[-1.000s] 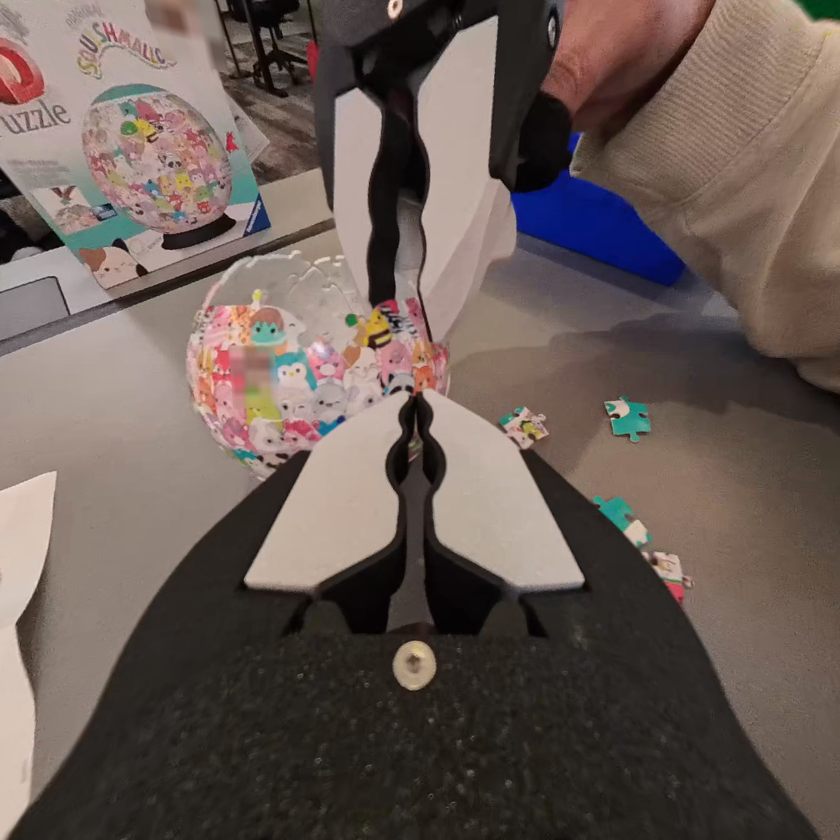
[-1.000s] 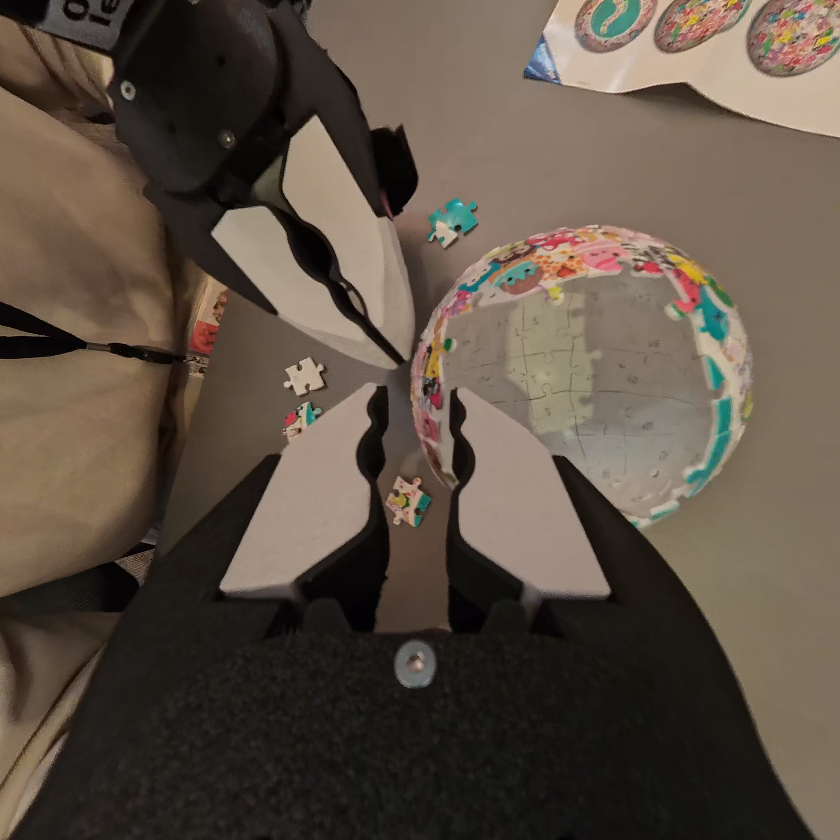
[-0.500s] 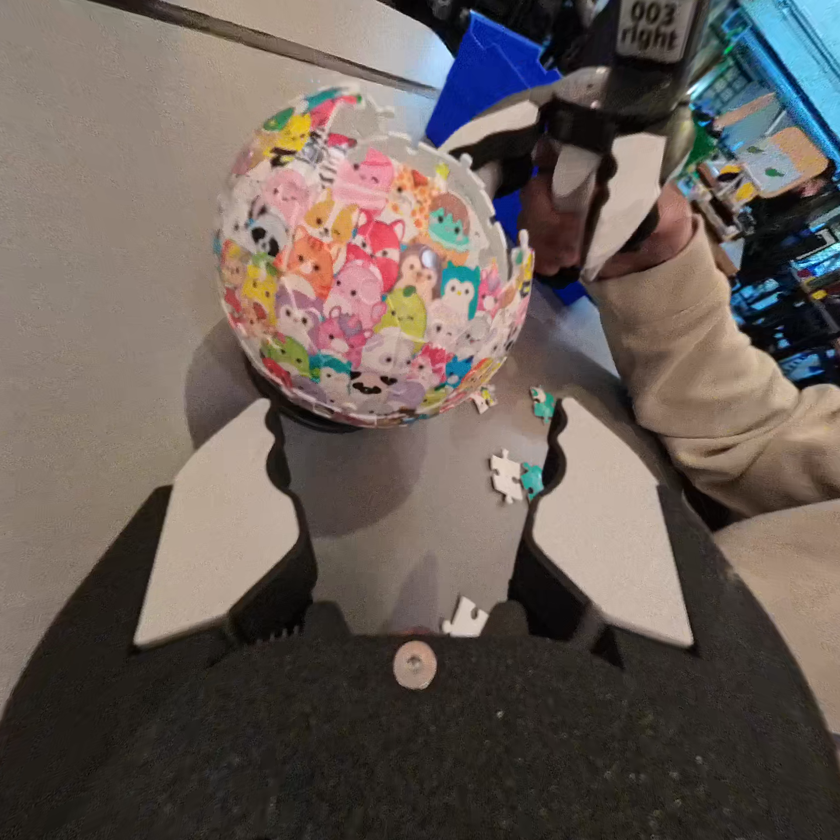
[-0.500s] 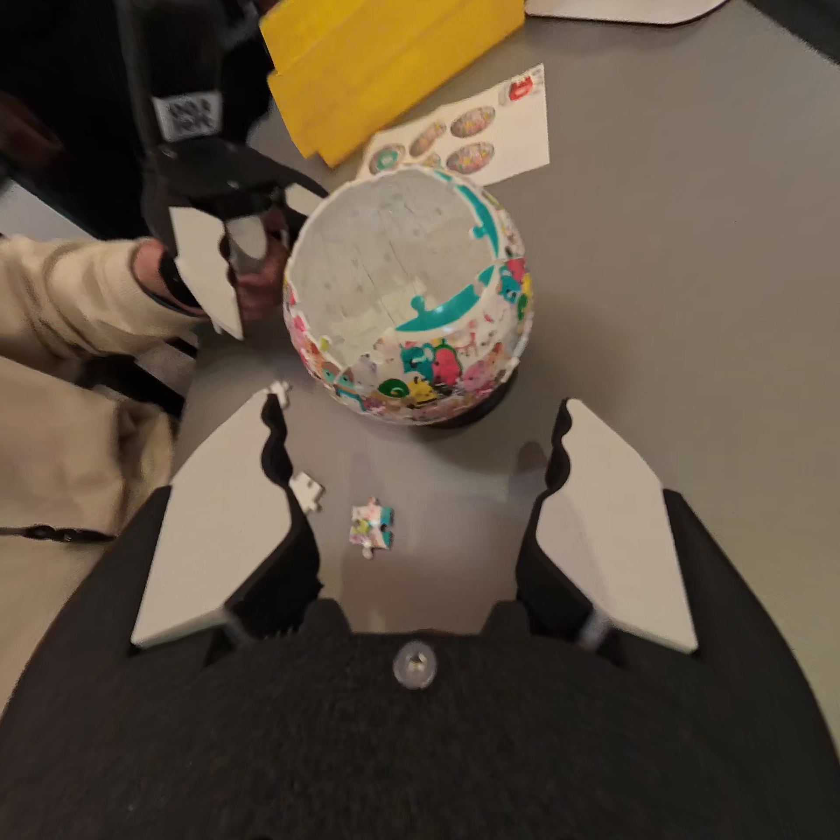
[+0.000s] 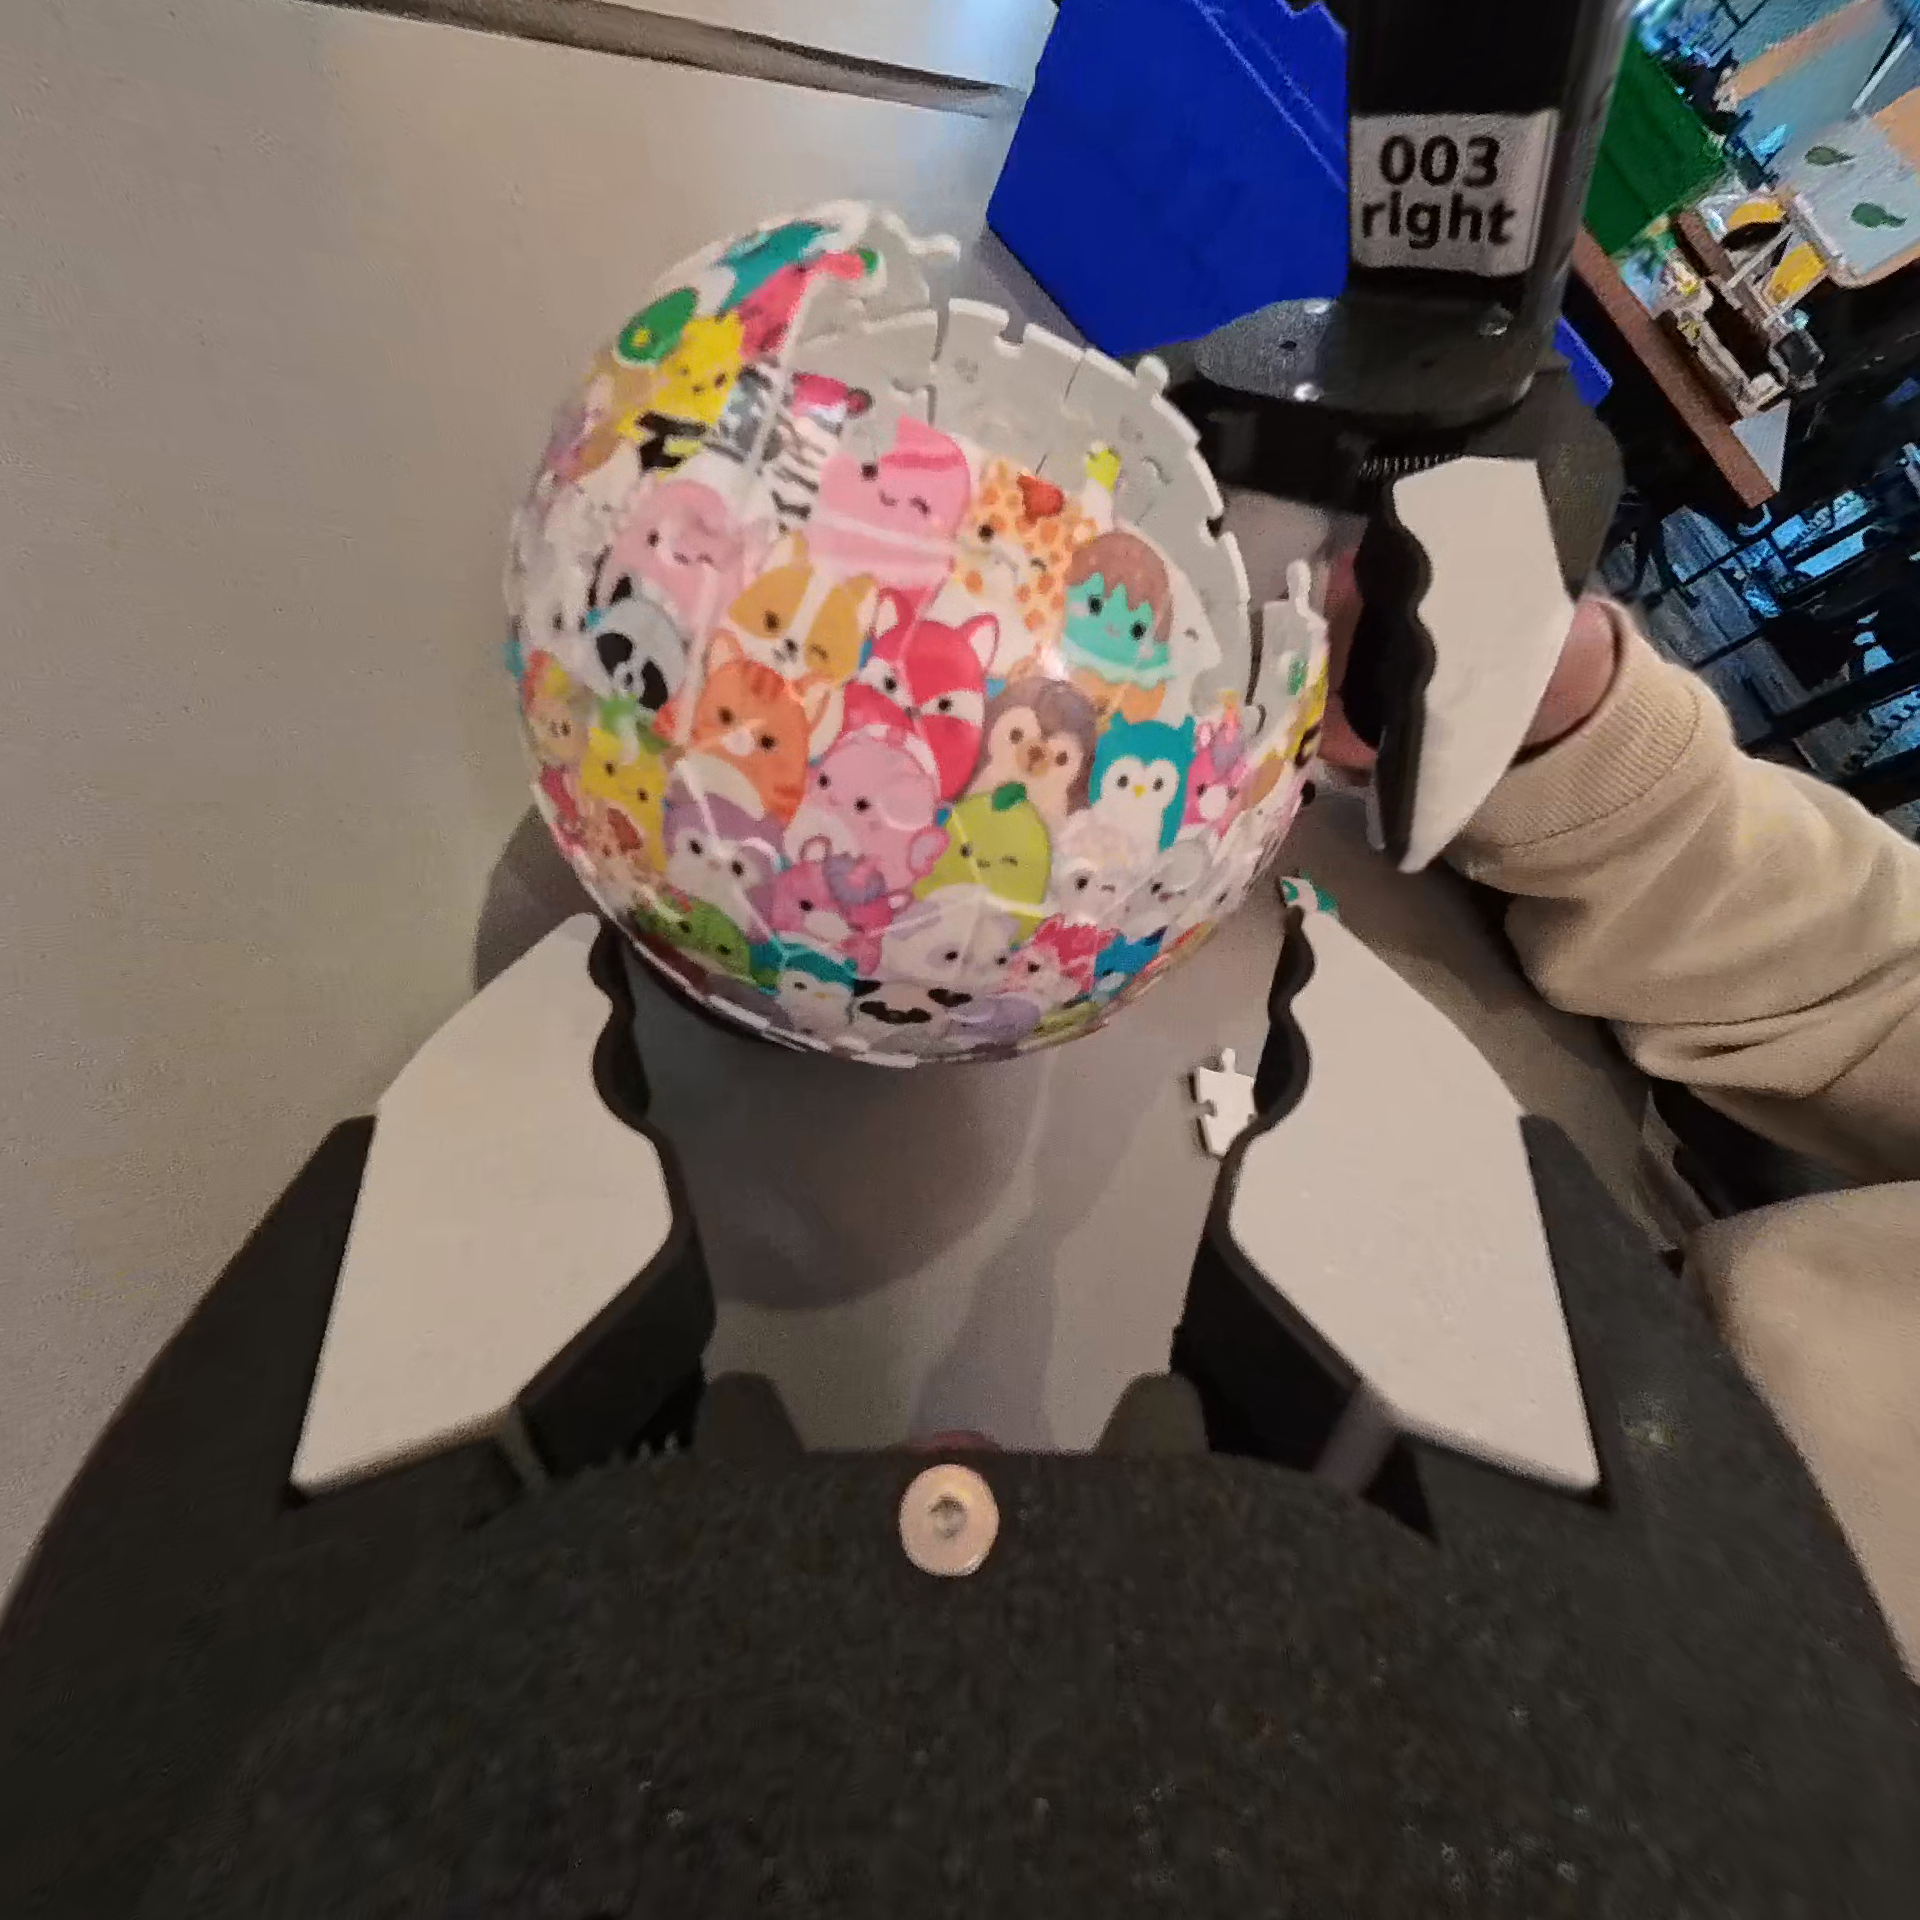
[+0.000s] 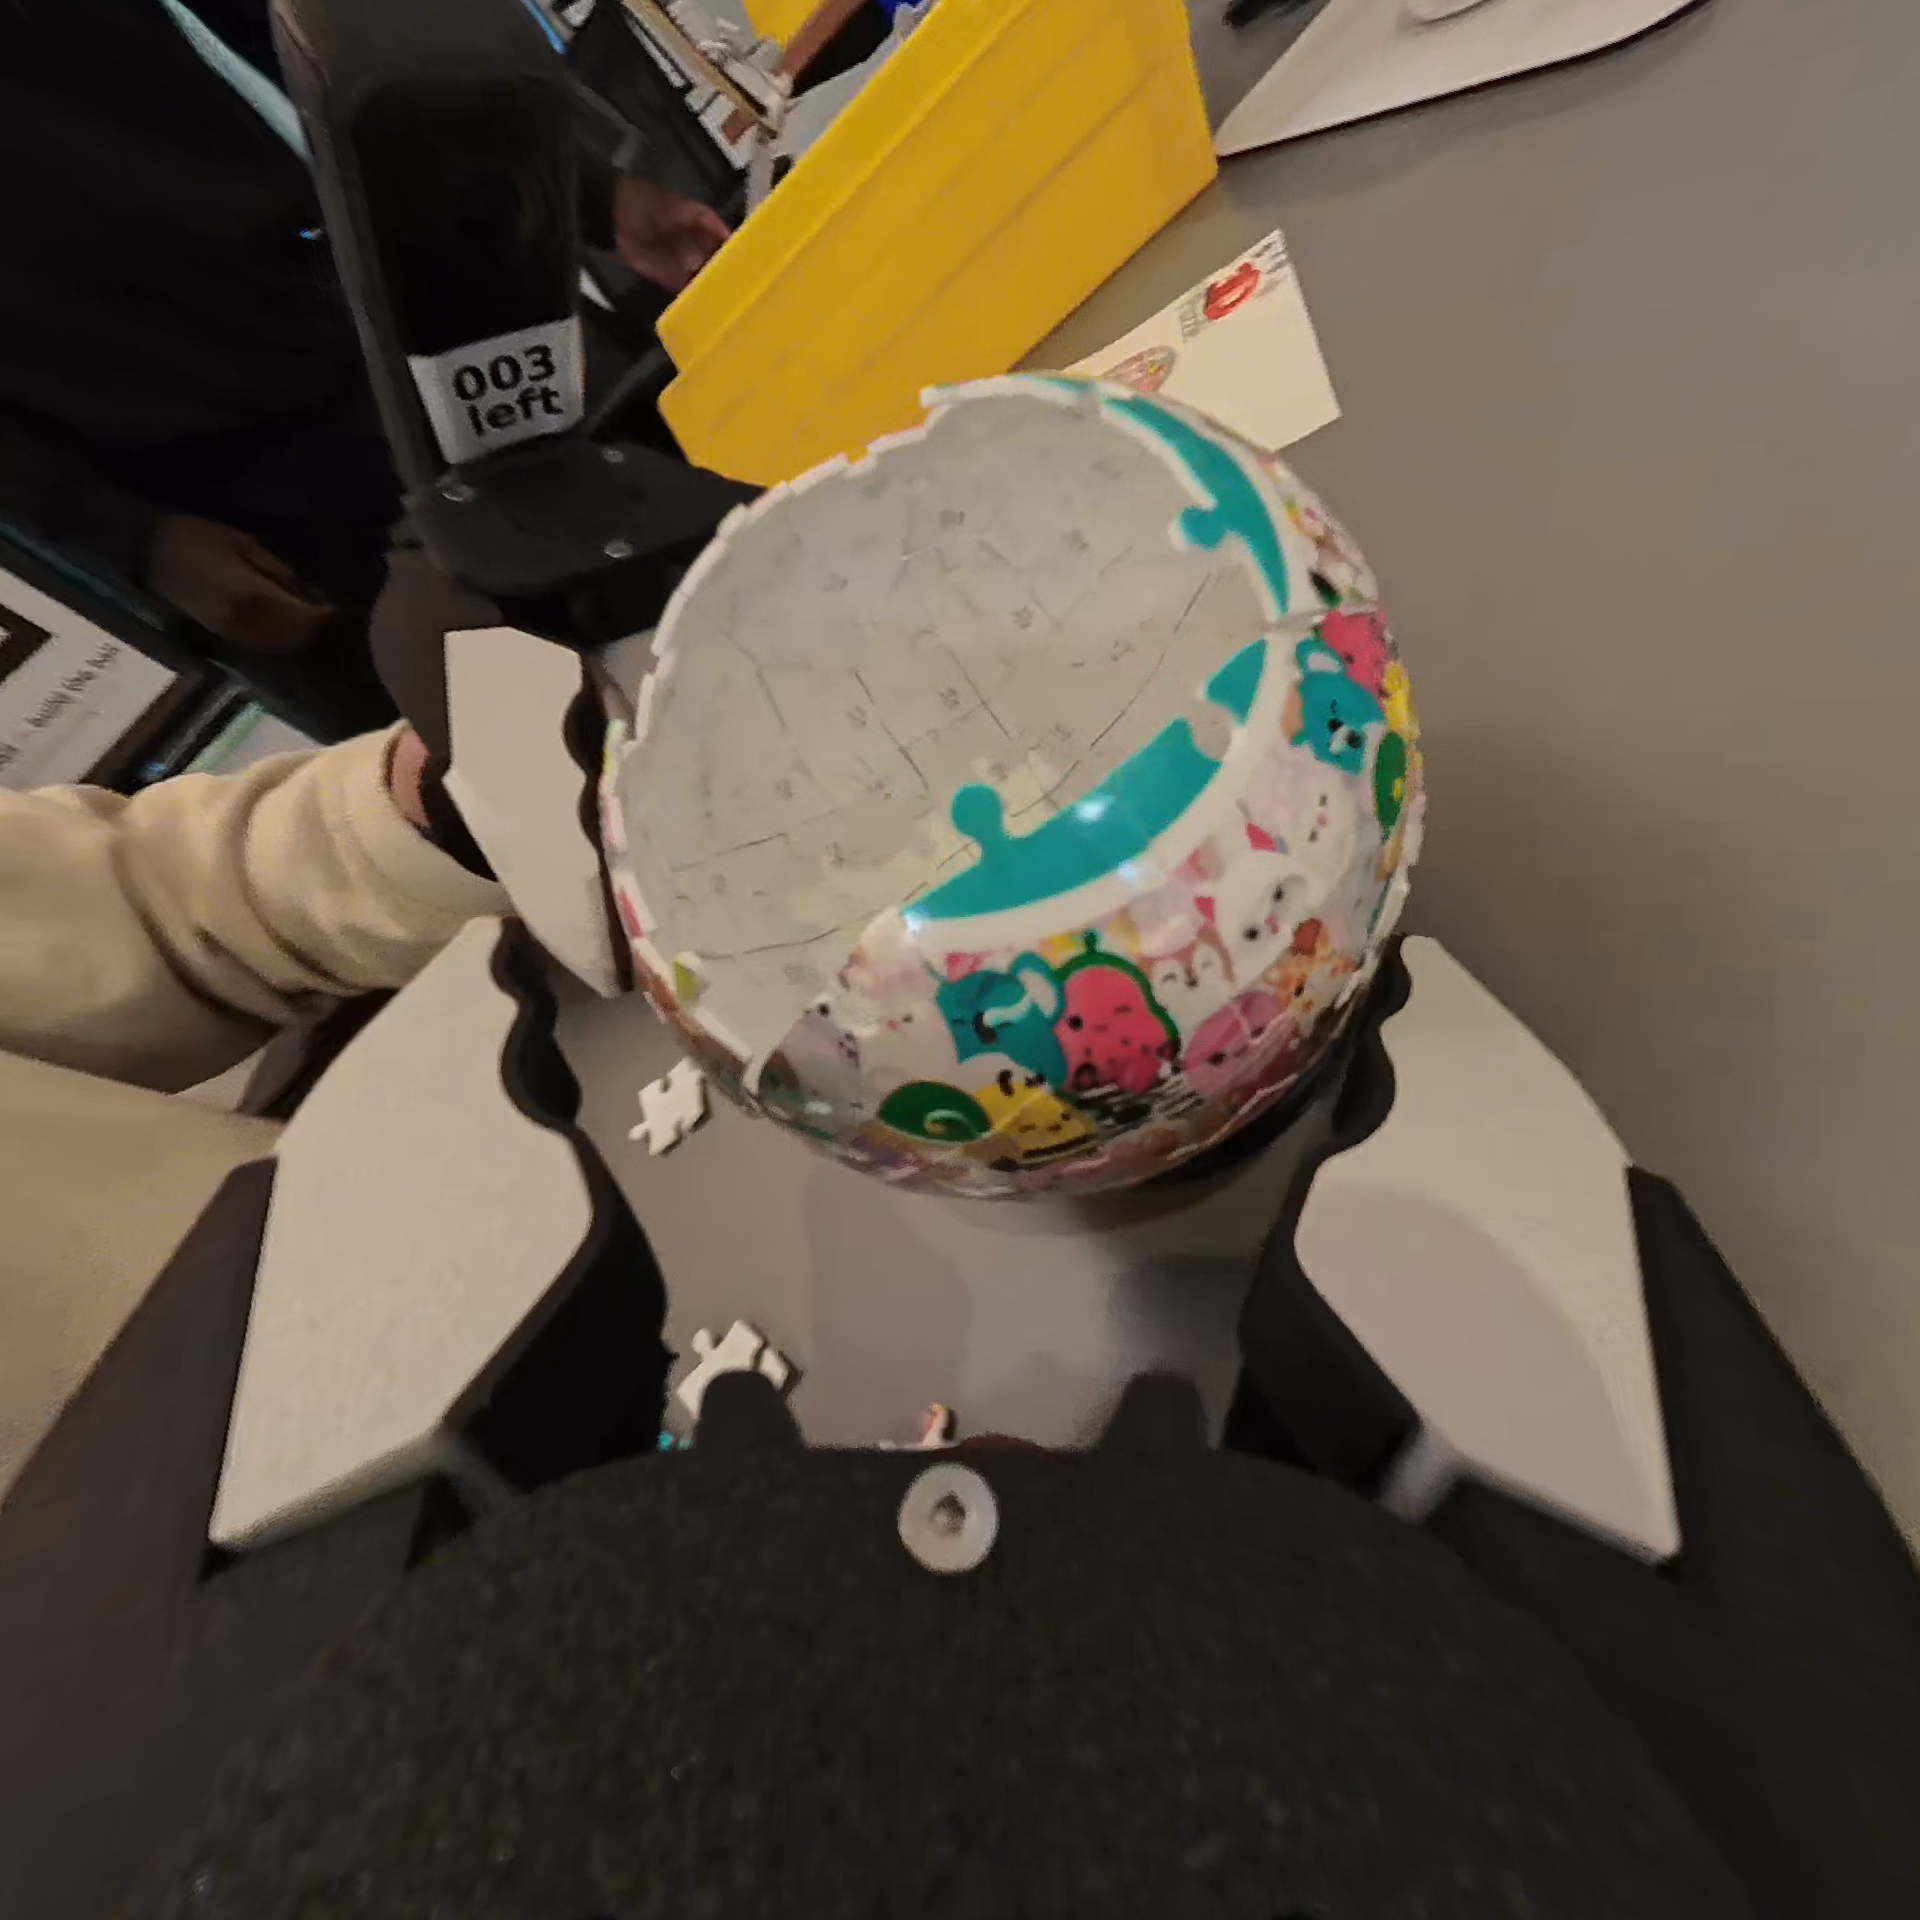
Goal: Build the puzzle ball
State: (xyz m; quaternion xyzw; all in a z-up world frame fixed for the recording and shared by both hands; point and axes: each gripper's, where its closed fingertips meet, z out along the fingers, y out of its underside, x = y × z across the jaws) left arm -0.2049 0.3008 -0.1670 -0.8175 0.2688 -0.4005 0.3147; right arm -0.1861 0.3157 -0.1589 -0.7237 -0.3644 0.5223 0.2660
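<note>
The puzzle ball point(image 5: 914, 665) is a partly built sphere covered in colourful cartoon animals. It rests on a dark stand point(image 6: 1247, 1143) on the grey table. Its open side, with the white inside, faces the right wrist view point(image 6: 935, 707). My left gripper point(image 5: 945, 956) is open wide, its fingertips level with the ball's lower part on either side. My right gripper point(image 6: 951, 966) is open wide in the same way on the opposite side. Each gripper shows in the other's view, close beside the ball's rim: the right point(image 5: 1455, 665) and the left point(image 6: 530, 790). Both are empty.
Loose pieces lie on the table near the ball: a white one point(image 5: 1221, 1107), a teal one point(image 5: 1304, 894), and white ones point(image 6: 670, 1112) point(image 6: 727, 1371). A blue bin point(image 5: 1174, 177) stands behind. A yellow bin point(image 6: 935, 229) and a printed leaflet point(image 6: 1236, 353) lie beyond the ball.
A second ago both grippers were nearly shut at the ball's rim. They have opened wide and now stand closer to the ball than half a second ago, one on each side.
</note>
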